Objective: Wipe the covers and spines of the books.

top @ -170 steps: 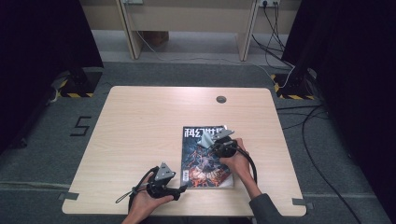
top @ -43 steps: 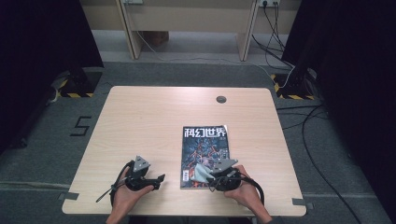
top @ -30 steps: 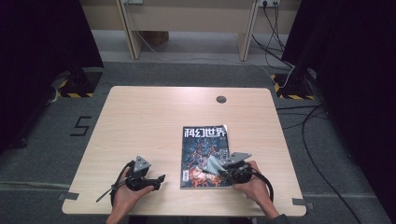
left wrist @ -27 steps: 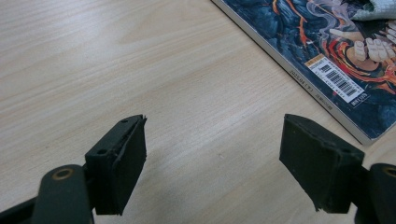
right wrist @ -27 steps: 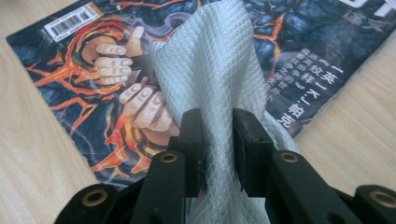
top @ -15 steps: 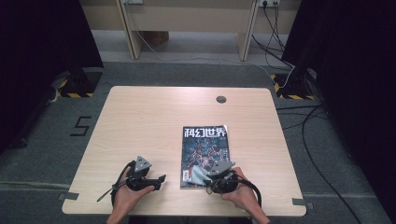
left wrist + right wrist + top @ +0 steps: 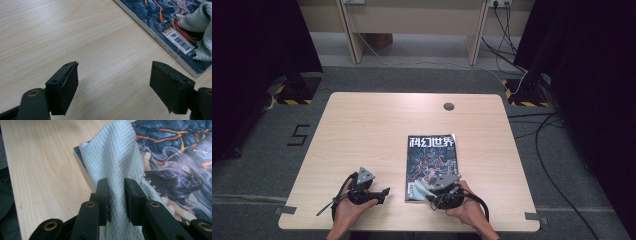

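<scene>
Quilted cloth [image 7: 117,157] sits pinched in my right gripper [image 7: 117,195] over the magazine [image 7: 175,157]; my left gripper [image 7: 113,82] gapes, holding nothing, above the pale wooden table [image 7: 362,130].

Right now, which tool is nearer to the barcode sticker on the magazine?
Right. The right tool, shut on the cloth, rests over the magazine's near corner by the barcode sticker. The left tool stands open on bare table, apart from the magazine's edge.
</scene>
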Demonstrator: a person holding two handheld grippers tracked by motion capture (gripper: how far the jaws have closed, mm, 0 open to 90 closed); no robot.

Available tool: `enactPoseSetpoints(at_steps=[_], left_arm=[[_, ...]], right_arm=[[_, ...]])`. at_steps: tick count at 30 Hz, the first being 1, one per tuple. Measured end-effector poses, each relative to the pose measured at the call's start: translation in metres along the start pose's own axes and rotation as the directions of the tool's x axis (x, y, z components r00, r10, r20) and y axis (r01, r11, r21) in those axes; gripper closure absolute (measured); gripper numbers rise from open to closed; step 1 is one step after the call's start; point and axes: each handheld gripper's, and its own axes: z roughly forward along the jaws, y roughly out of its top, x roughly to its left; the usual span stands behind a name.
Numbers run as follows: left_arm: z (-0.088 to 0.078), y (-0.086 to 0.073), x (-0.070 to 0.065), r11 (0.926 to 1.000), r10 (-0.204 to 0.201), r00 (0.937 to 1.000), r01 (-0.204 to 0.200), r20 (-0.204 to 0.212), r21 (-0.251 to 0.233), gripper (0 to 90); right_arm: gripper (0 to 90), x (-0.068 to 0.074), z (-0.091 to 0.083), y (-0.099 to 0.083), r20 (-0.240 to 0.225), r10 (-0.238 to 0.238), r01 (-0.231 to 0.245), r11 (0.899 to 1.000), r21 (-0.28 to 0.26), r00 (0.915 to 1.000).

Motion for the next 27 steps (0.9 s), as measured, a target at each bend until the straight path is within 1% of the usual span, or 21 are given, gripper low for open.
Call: enactPoseSetpoints(at_steps=[2, 3, 4, 5, 6, 7, 8, 9, 10, 12, 14, 16, 18, 19, 21, 23, 24, 25, 26, 27], left_arm=[[-0.001, 0.0, 0.0, 1.0, 0.003, 1.0, -0.003, 0.0, 0.002, 22.2], [-0.001, 0.0, 0.0, 1.0, 0.004, 1.0, -0.004, 0.001, 0.0, 22.2], [-0.001, 0.0, 0.0, 1.0, 0.004, 1.0, -0.004, 0.001, 0.0, 22.2], [-0.001, 0.0, 0.0, 1.0, 0.005, 1.0, -0.005, 0.001, 0.0, 22.2], [-0.001, 0.0, 0.0, 1.0, 0.005, 1.0, -0.005, 0.001, 0.0, 22.2], [-0.001, 0.0, 0.001, 1.0, 0.002, 1.0, -0.002, 0.002, 0.001, 22.2], [-0.002, 0.0, 0.001, 1.0, 0.001, 1.0, -0.001, 0.001, 0.0, 22.2], [-0.002, 0.0, 0.0, 1.0, 0.003, 1.0, -0.003, 0.002, -0.004, 22.2], [-0.001, -0.001, 0.0, 1.0, 0.002, 1.0, -0.002, 0.004, -0.004, 22.2], [-0.001, -0.001, -0.001, 1.0, 0.004, 1.0, -0.004, 0.006, -0.002, 22.2], [-0.001, -0.001, -0.001, 1.0, 0.004, 1.0, -0.004, 0.006, -0.002, 22.1], [0.0, 0.0, -0.004, 0.9999, 0.004, 0.9999, -0.004, 0.016, -0.011, 21.9], [0.0, 0.0, -0.006, 0.9999, 0.002, 0.9997, -0.002, 0.024, -0.014, 21.6], [0.003, 0.001, -0.013, 0.9993, -0.018, 0.9983, 0.02, 0.055, -0.032, 21.3], [0.008, 0.002, -0.025, 0.9993, -0.005, 0.9966, 0.008, 0.083, -0.035, 20.9], [0.014, 0.004, -0.039, 0.9989, 0.02, 0.9955, -0.016, 0.093, -0.045, 20.8], [0.014, 0.004, -0.039, 0.9989, 0.02, 0.9955, -0.016, 0.093, -0.045, 20.8], [0.022, 0.007, -0.05, 0.998, 0.039, 0.9944, -0.034, 0.098, -0.053, 20.6], [0.022, 0.007, -0.05, 0.998, 0.039, 0.9944, -0.034, 0.098, -0.053, 20.4], [0.028, 0.008, -0.056, 0.9975, 0.053, 0.9942, -0.048, 0.093, -0.052, 20.4]], right_arm=[[74.6, -0.002, 0.0, 0.0, -0.008, 0.001, -0.001, 1.0, 0.0, 1.0], [74.6, -0.004, 0.0, 0.0, 0.003, 0.009, -0.009, 1.0, 0.003, 1.0], [74.6, -0.004, 0.0, 0.0, 0.003, 0.009, -0.009, 1.0, 0.003, 1.0], [74.6, -0.01, -0.003, -0.001, 0.034, 0.016, -0.016, 1.0, 0.015, 0.9993], [74.6, -0.01, -0.003, -0.001, 0.034, 0.016, -0.016, 1.0, 0.015, 0.9993], [74.6, -0.013, -0.005, -0.002, 0.038, 0.024, -0.025, 1.0, 0.016, 0.999], [74.6, -0.019, -0.008, -0.005, 0.057, 0.042, -0.043, 0.999, 0.018, 0.9975], [74.6, -0.023, -0.01, -0.007, 0.063, 0.054, -0.055, 0.998, 0.016, 0.9965], [74.7, -0.031, -0.016, -0.013, 0.096, 0.08, -0.083, 0.996, 0.02, 0.9922], [74.8, -0.038, -0.021, -0.017, 0.117, 0.1, -0.104, 0.994, 0.024, 0.9881], [74.8, -0.045, -0.024, -0.02, 0.143, 0.127, -0.13, 0.991, 0.013, 0.9816], [74.8, -0.048, -0.026, -0.022, 0.147, 0.143, -0.147, 0.989, 0.013, 0.9787], [74.8, -0.048, -0.025, -0.022, 0.148, 0.14, -0.143, 0.99, 0.014, 0.9791], [74.8, -0.046, -0.025, -0.021, 0.155, 0.129, -0.133, 0.991, 0.016, 0.9795], [74.7, -0.044, -0.024, -0.021, 0.148, 0.123, -0.128, 0.992, 0.021, 0.9812], [74.7, -0.04, -0.023, -0.019, 0.126, 0.119, -0.123, 0.992, 0.023, 0.9849], [74.7, -0.04, -0.023, -0.019, 0.126, 0.119, -0.123, 0.992, 0.023, 0.9849], [74.7, -0.035, -0.021, -0.018, 0.119, 0.106, -0.11, 0.994, 0.023, 0.9872], [74.7, -0.035, -0.021, -0.018, 0.119, 0.106, -0.11, 0.994, 0.023, 0.9872], [74.7, -0.03, -0.021, -0.018, 0.11, 0.102, -0.105, 0.994, 0.021, 0.9888]])
